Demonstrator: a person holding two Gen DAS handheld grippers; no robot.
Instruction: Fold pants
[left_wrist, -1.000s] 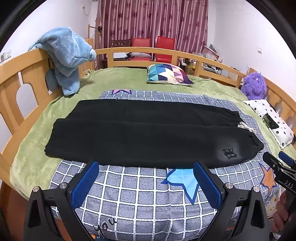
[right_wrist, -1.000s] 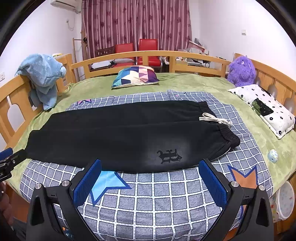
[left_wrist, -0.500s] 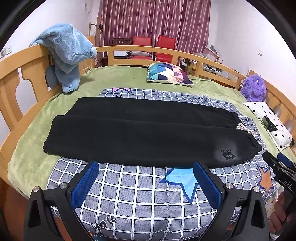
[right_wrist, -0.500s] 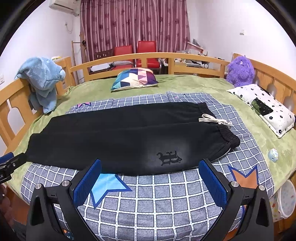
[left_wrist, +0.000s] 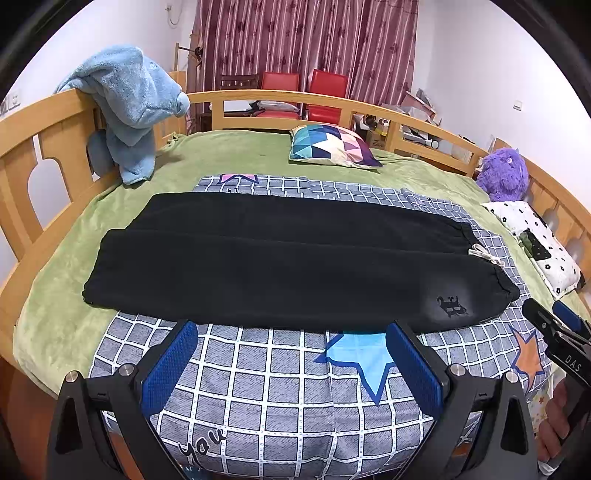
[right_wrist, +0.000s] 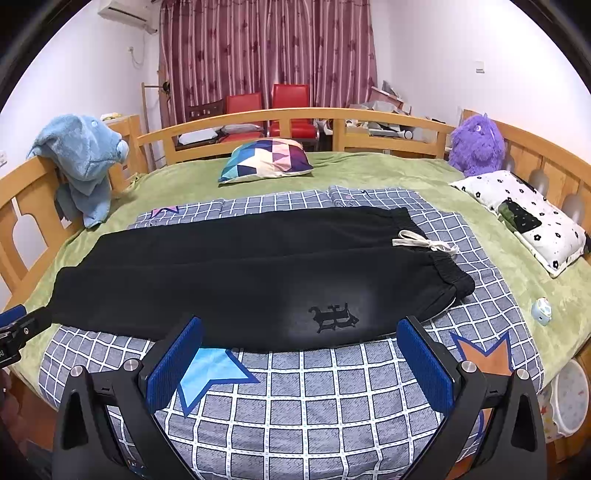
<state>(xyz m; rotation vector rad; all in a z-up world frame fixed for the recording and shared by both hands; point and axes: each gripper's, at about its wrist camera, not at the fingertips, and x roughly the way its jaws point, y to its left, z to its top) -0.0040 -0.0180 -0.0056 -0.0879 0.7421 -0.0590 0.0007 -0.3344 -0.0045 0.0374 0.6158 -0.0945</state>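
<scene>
A: Left wrist view first. The long black fleece jogger pants lie flat across the grey checked quilt on the wooden-railed bed, legs side by side, hems to the left, elastic waistband and white drawstring to the right. The left gripper hangs over the quilt's near edge, jaws spread wide and empty, short of the cloth.

B: And the other tool?

A: The right gripper shows at the right border near the waistband, a hand below it; its state is unclear from here.

B: Right wrist view, then.

A: Same pants, the printed logo close ahead. The right gripper's jaws stand released with nothing between them, near the pants' front edge and the waistband corner. The left gripper's tip peeks in at far left, by the hems.

B: So which step?

A: I'd judge the first fold has not begun; nothing is pinched. The next move likely calls for each tool to close on the near leg's edge, one toward the hem and one toward the waist, then carry it over the far leg together so the seam stays straight.
</scene>
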